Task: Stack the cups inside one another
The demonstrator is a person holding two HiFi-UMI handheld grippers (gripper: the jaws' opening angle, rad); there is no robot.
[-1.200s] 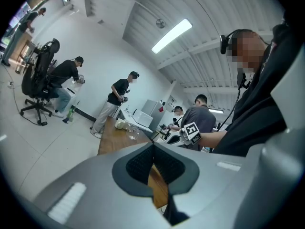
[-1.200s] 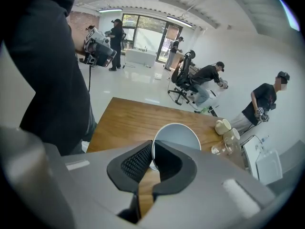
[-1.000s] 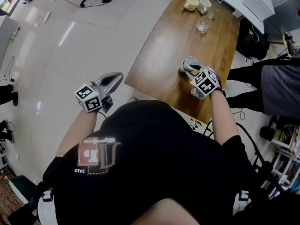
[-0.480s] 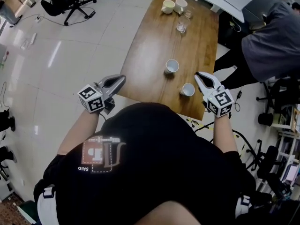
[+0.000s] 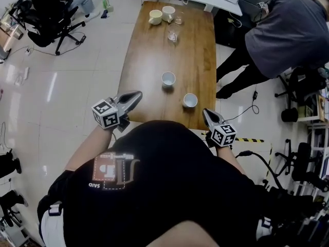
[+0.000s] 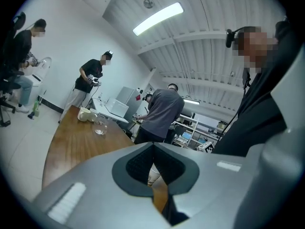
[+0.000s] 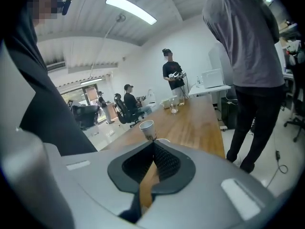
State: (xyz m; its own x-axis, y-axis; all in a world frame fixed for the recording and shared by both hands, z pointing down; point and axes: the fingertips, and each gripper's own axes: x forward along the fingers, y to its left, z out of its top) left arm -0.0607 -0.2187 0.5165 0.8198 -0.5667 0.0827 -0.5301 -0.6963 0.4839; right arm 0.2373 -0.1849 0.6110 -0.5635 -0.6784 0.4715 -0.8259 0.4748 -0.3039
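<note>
The farther cup [image 5: 168, 78] and the nearer cup [image 5: 190, 100] stand upright, mouths up and apart from each other on the table [image 5: 149, 50], so no stacking is done yet. The nearer one sits toward the near right corner. They look like light paper cups to me, and that is where I expect trouble. A clumsy approach could tip one or slide it off that corner, and a hard squeeze on the rim could buckle it so it no longer nests. Both tools hang back at the near edge. The left hand-held gripper [image 5: 134, 94] is clenched on nothing. The right hand-held gripper [image 5: 205, 112] has just been closing, and its jaws are now together with nothing between them. Reaching in like that would shove a cup instead of taking it (I'd want the jaws parted well before contact). Through the slit of the left jaws I think I glimpse a cup, though it is too narrow to judge alignment. Lowering one cup off-centre could topple the other. The mugs [image 5: 161, 15] and glass [image 5: 172, 35] at the far end are well clear, but the bystander [image 5: 277, 30] stands close to the table's right side.
</note>
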